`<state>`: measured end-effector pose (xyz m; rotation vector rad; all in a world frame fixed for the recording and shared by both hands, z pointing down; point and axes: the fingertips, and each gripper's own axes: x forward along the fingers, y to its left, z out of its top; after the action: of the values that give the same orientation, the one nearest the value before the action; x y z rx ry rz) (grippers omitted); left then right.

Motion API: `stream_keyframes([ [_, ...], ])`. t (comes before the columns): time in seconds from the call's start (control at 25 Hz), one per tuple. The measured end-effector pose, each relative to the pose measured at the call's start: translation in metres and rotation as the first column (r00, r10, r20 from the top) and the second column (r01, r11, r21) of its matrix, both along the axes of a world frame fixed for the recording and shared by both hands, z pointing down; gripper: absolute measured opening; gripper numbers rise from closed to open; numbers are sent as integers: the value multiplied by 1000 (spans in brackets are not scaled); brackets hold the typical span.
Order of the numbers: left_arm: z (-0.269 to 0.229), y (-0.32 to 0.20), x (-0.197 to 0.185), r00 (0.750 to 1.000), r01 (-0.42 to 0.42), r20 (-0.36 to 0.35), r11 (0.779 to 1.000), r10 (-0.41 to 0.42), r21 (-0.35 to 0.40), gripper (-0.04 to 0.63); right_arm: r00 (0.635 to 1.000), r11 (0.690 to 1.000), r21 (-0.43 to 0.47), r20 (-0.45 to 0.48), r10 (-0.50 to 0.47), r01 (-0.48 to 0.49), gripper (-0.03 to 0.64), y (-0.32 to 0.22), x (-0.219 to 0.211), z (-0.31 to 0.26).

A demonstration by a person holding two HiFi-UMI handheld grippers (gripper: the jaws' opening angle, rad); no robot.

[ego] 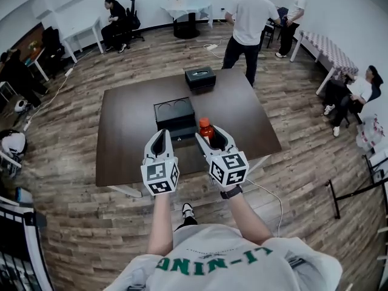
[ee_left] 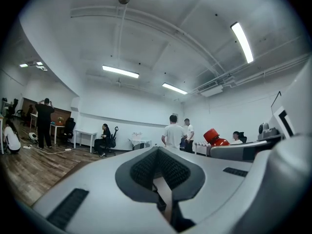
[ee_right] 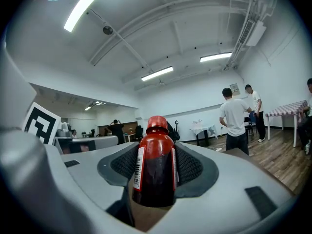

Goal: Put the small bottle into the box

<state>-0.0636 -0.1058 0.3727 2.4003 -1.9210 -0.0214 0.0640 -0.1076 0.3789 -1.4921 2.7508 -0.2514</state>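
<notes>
The small bottle [ego: 205,127] is red with a red cap and a white label. My right gripper [ego: 210,133] is shut on it and holds it upright above the dark table [ego: 127,138], just right of the open black box [ego: 177,132]. In the right gripper view the bottle [ee_right: 156,165] stands between the black pads [ee_right: 191,165], its cap above the jaw tips. My left gripper [ego: 161,134] hovers at the box's near edge. Its pads [ee_left: 141,168] meet with nothing between them. The bottle's cap [ee_left: 213,135] shows at the right of the left gripper view.
A second dark box [ego: 200,76] with a closed lid sits at the table's far edge. Two people [ego: 248,17] stand just beyond that edge. Another person [ego: 357,90] sits at the right. A white cable [ego: 270,193] runs over the floor by the table's near right corner.
</notes>
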Motion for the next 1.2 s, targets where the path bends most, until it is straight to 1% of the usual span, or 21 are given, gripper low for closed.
stream_keyframes([
  [0.28,3,-75,-29,1000,-18,11,1000,18,-4,8,1000,1000,-15,11,-4,4,230,-86,-37,3],
  [0.48,7,-125,-52,999,-32,16,999,32,3,8,1000,1000,-13,10,-10,10,230,-130,-65,11],
  [0.6,19,-152,-62,999,-37,11,999,38,-17,8,1000,1000,-23,-6,-11,10,230,-154,-73,22],
  [0.76,48,-172,-58,999,-48,-10,997,47,-65,8,1000,998,-65,-30,-9,7,230,-175,-68,48],
  [0.92,69,-194,-54,999,-51,-17,993,50,-102,8,998,996,-90,-47,-29,24,230,-196,-66,66],
  [1.08,75,-216,-59,998,-48,-35,994,45,-98,8,996,992,-115,-57,-64,57,230,-219,-73,78],
  [1.2,85,-228,-62,998,-42,-55,994,37,-98,8,990,985,-141,-85,-109,96,230,-232,-79,94],
])
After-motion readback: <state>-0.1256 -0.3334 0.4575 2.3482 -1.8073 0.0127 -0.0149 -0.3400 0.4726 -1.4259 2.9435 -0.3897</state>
